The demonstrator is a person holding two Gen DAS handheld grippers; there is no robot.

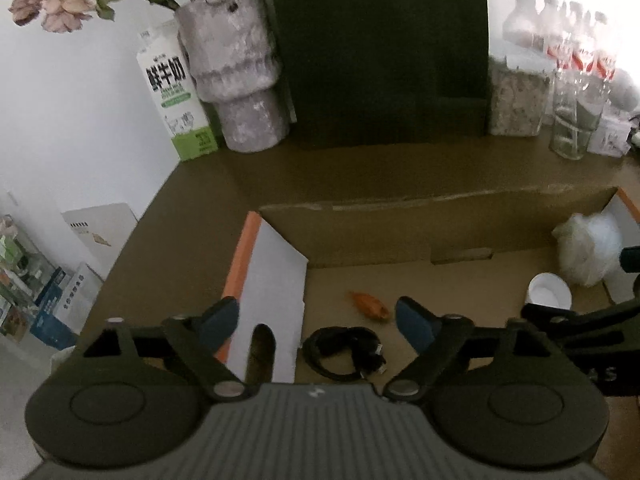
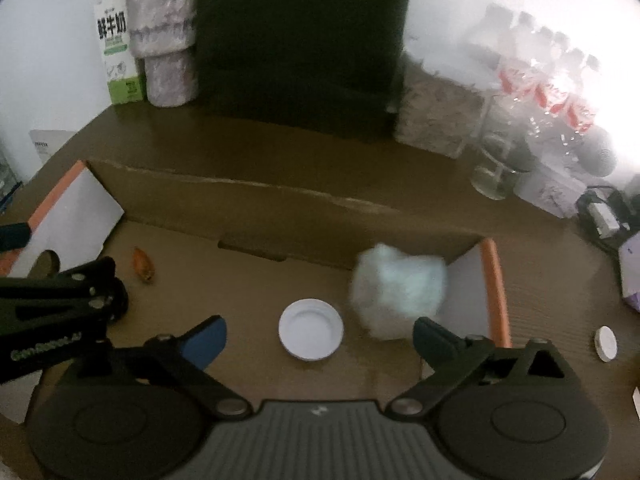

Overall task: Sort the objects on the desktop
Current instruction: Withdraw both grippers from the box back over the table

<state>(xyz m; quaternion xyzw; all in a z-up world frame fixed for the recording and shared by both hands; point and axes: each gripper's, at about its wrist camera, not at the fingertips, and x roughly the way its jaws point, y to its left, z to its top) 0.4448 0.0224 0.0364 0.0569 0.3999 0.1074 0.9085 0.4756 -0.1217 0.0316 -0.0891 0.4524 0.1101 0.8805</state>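
Note:
A shallow cardboard box with orange-edged white flaps lies on the brown desk. In it rest a coiled black cable, a small orange object, a white round lid and a fluffy white ball. My left gripper hangs open over the box's left part, the cable and the orange object below its spread fingers, nothing pressed between them. My right gripper is open above the white lid, the fluffy ball just beyond its right finger. Each gripper shows at the edge of the other's view.
Behind the box stand a milk carton, a grey vase with dried roses, a tall dark box, a jar of grains, a glass and several bottles. A small white disc lies on the desk right of the box.

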